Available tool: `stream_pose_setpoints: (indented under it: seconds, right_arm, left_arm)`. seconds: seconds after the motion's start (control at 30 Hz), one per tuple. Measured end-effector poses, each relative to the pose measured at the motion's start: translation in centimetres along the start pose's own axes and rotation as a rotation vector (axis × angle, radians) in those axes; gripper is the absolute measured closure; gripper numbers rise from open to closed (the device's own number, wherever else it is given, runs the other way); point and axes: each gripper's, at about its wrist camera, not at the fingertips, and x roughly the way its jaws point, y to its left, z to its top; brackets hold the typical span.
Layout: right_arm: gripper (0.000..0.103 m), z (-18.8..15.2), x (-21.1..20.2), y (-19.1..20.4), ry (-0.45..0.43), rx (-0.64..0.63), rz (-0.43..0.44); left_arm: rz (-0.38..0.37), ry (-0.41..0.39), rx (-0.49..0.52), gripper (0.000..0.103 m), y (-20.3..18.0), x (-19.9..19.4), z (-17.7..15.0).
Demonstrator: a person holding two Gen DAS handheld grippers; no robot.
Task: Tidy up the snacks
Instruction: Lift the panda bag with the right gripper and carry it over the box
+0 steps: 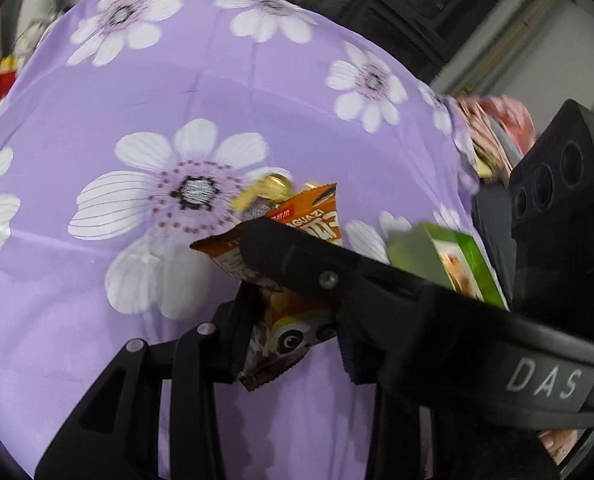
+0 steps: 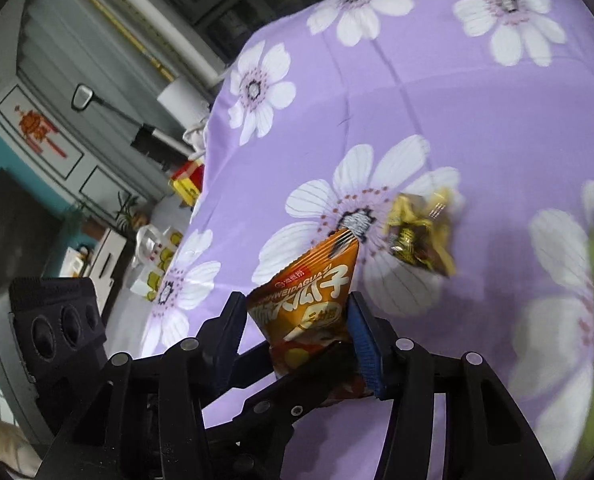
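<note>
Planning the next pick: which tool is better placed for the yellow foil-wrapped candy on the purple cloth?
Probably right. The yellow foil-wrapped candy lies beyond the right tool, unblocked; from the left tool a black arm crosses before it. It holds an orange snack packet.

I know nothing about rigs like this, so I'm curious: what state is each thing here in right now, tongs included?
flowered cloth: spread out, lightly creased.
orange snack packet: lifted off the flowered cloth, pinched from both sides.
left tongs: shut on the orange snack packet.
right tongs: shut on the same packet.
yellow candy: wrapped, lying on the flowered cloth.
green box: too blurred to tell.
</note>
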Motion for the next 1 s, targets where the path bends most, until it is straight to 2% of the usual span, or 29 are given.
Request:
stream_pose_setpoints:
  seconds: [0.13, 0.4, 0.63, 0.83, 1.0]
  right_arm:
    - [0.048, -0.8, -3.4, -1.4, -0.076, 0.046, 0.008]
    - [0.048, -0.3, -10.4, -5.8, -0.243, 0.140, -0.072]
    - [0.049, -1.2, -15.9, -11.8, -0.382, 0.296, -0.104]
    - [0.051, -2.1, -18.1, -15.3, -0.437, 0.413, -0.198]
    - [0.052, -2.9, -19.0, -18.1, -0.458, 0.488, -0.180]
  left_arm:
    - [-0.014, 0.000, 0.078, 0.067, -3.7, 0.0, -0.1]
    - [-0.125, 0.007, 0.202, 0.067, -11.2, 2.6, 0.7]
    - [-0.214, 0.076, 0.310, 0.067, -17.4, 6.3, 0.8]
    - [-0.258, 0.142, 0.387, 0.067, -21.5, 9.7, 0.1]
    - [-0.295, 0.213, 0.387, 0.067, -22.7, 12.0, 0.0]
